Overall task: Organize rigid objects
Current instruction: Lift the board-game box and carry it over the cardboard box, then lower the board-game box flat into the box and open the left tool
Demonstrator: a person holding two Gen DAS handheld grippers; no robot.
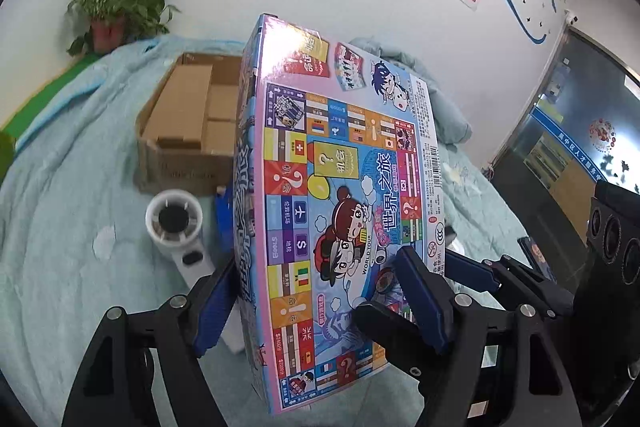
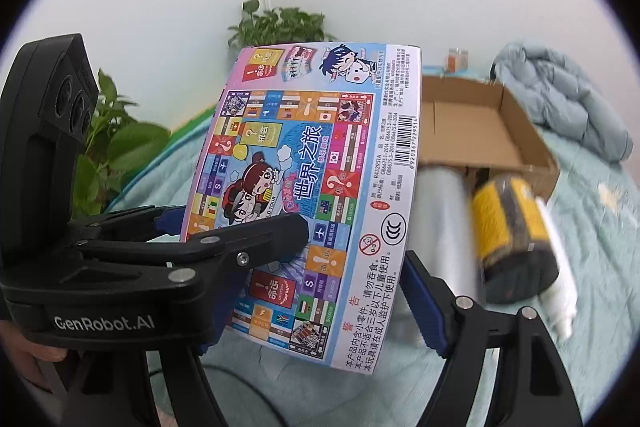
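Observation:
A colourful board game box [image 1: 340,163] [image 2: 304,155] hangs tilted above the bed, its printed back face toward both cameras. My left gripper [image 1: 316,259] is shut on it across its thickness, one blue pad on the printed face and the other behind the spine. My right gripper [image 2: 316,279] is shut on the same box near its lower edge; its left finger is hidden behind the other tool. An open cardboard box [image 1: 188,115] [image 2: 480,123] sits on the bed beyond.
A white cylindrical device with a handle [image 1: 176,223] lies beside the cardboard box. A clear roll [image 2: 440,219], a yellow-and-black can [image 2: 512,235] and a white bottle [image 2: 556,287] lie on the light blue bedding [image 1: 60,207]. Potted plant [image 1: 116,3] at the wall; folded quilt [image 2: 560,99].

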